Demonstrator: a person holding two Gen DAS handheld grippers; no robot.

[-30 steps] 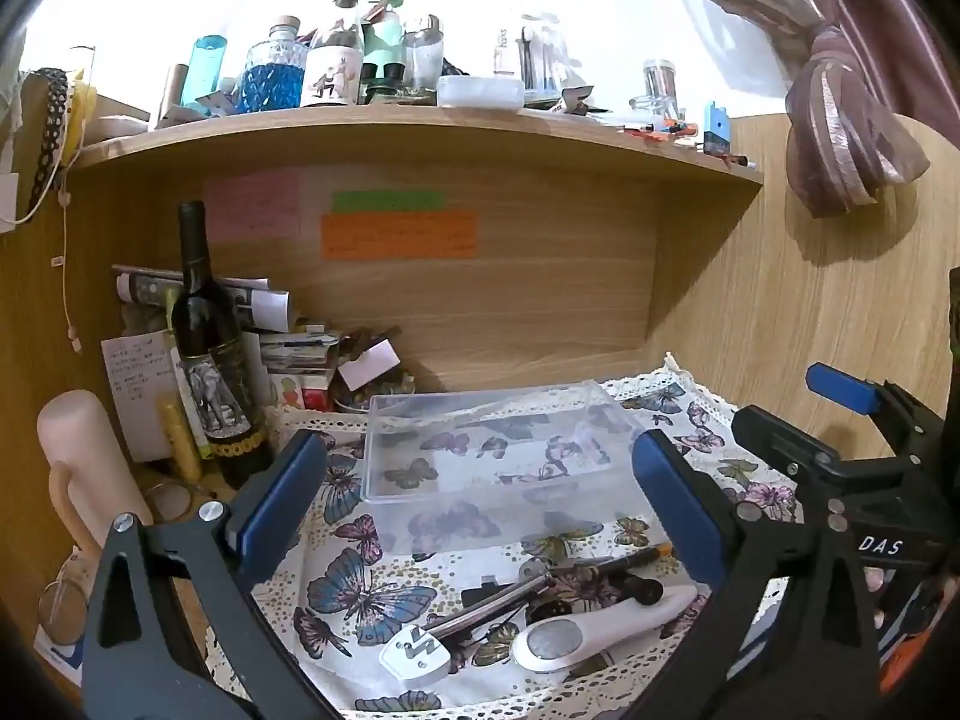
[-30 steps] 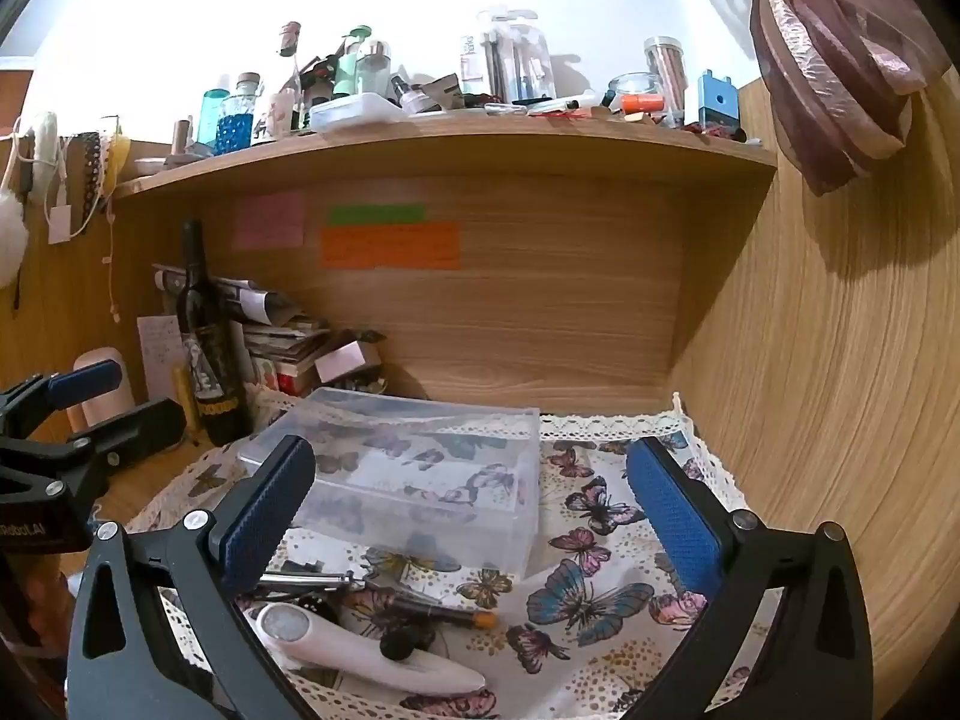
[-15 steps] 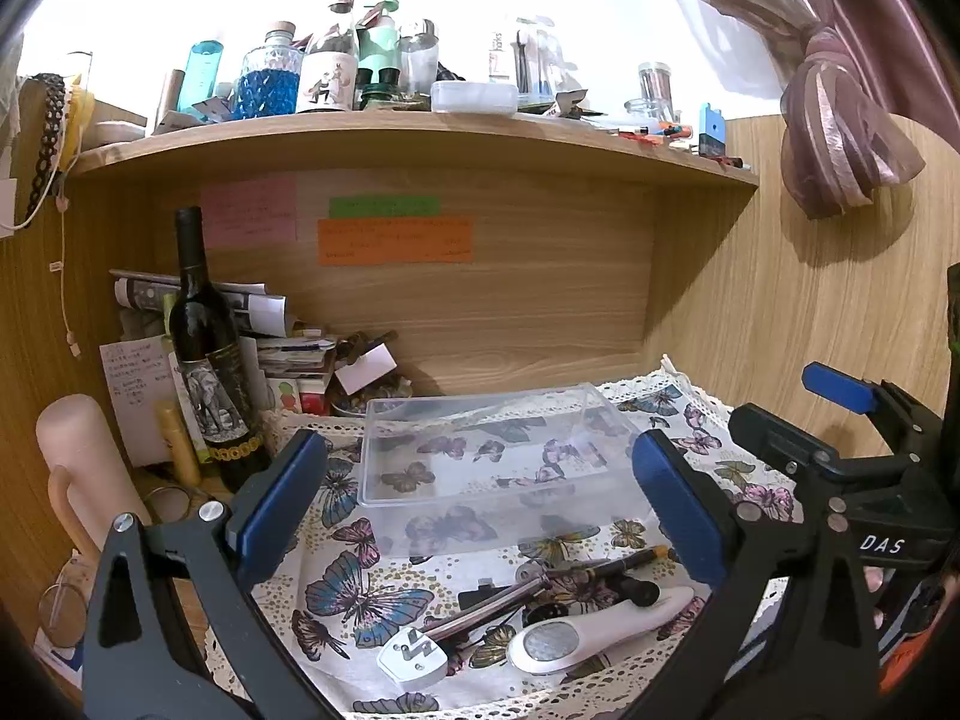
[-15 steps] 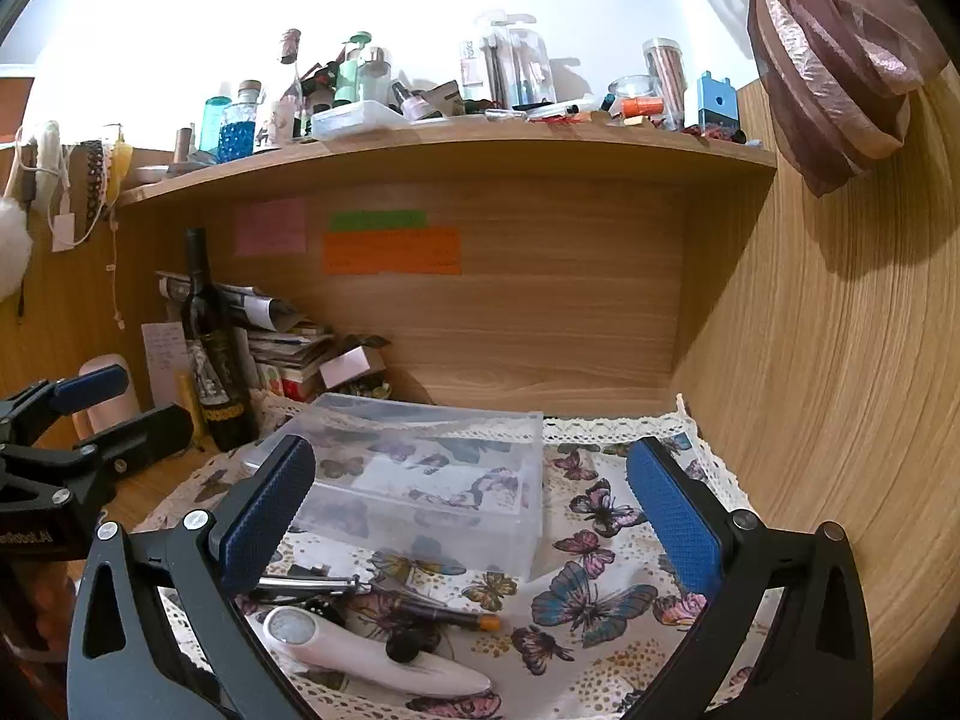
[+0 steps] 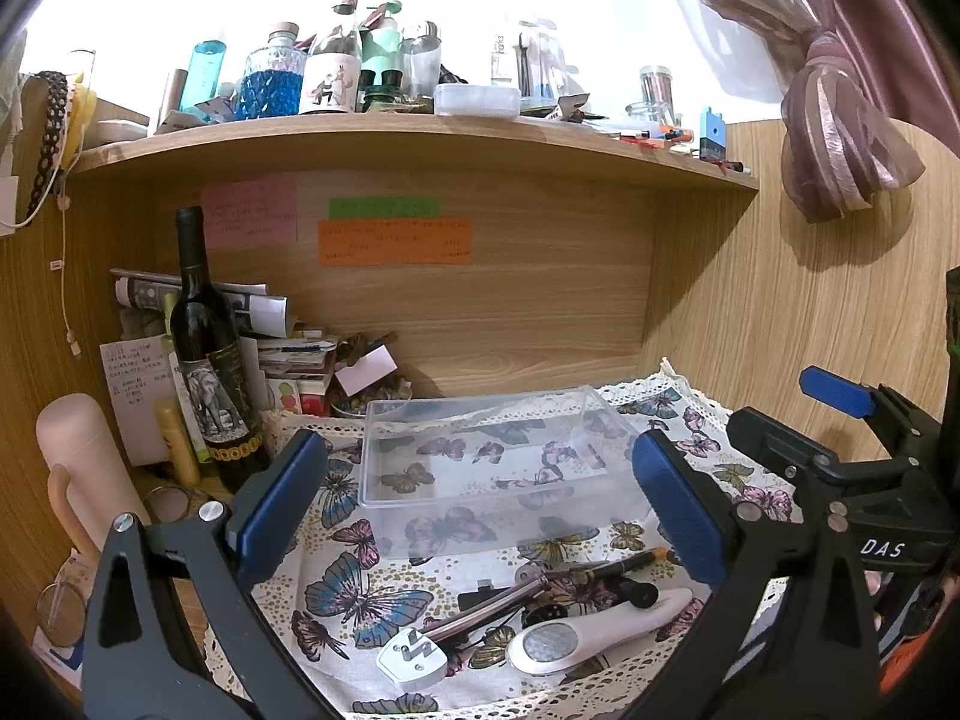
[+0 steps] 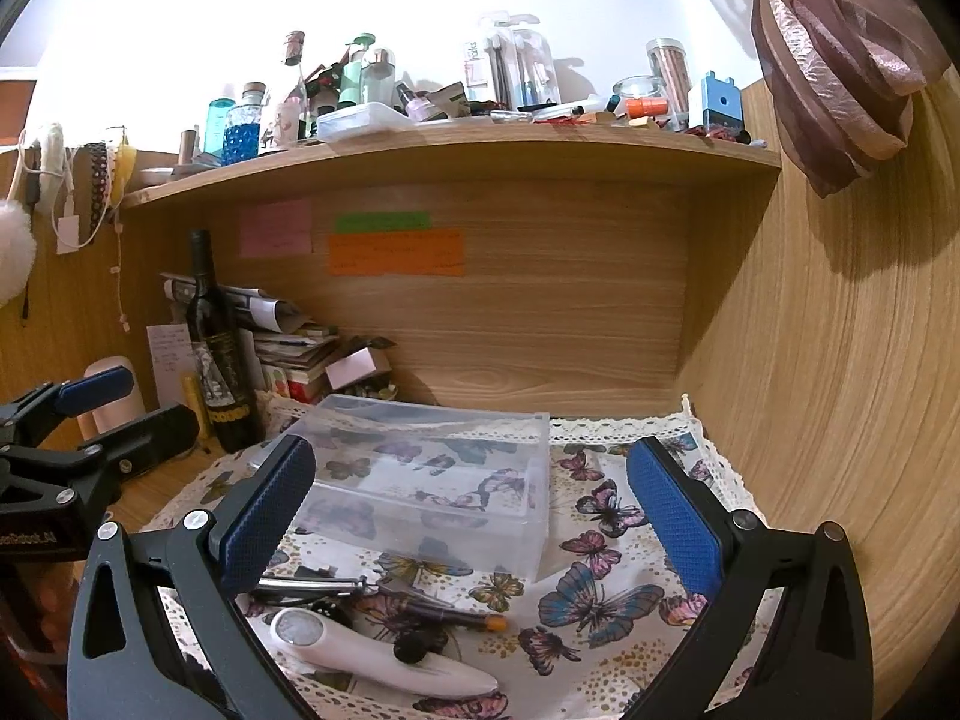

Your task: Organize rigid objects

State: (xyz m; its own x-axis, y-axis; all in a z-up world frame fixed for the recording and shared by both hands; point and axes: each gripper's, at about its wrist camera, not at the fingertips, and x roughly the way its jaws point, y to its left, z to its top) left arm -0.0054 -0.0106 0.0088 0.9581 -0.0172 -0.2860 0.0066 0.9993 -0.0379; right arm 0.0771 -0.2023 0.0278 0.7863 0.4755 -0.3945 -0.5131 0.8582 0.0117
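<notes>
A clear plastic box (image 5: 492, 456) stands empty on the butterfly cloth (image 5: 360, 594); it also shows in the right wrist view (image 6: 432, 480). In front of it lie a white plug (image 5: 413, 657), a white handheld device (image 5: 594, 636), a metal tool (image 5: 498, 600) and a dark pen (image 5: 606, 569). The device (image 6: 384, 651) and pen (image 6: 444, 612) show in the right wrist view too. My left gripper (image 5: 480, 510) is open and empty above these items. My right gripper (image 6: 474, 516) is open and empty, to the right of the left one.
A wine bottle (image 5: 210, 360), a pink flask (image 5: 78, 468) and stacked papers (image 5: 282, 348) stand at the back left. A cluttered shelf (image 5: 420, 144) runs overhead. A wooden wall (image 6: 840, 390) closes the right side.
Both grippers have drifted slightly; the view has tilted a little. Nothing was grasped or moved on the cloth.
</notes>
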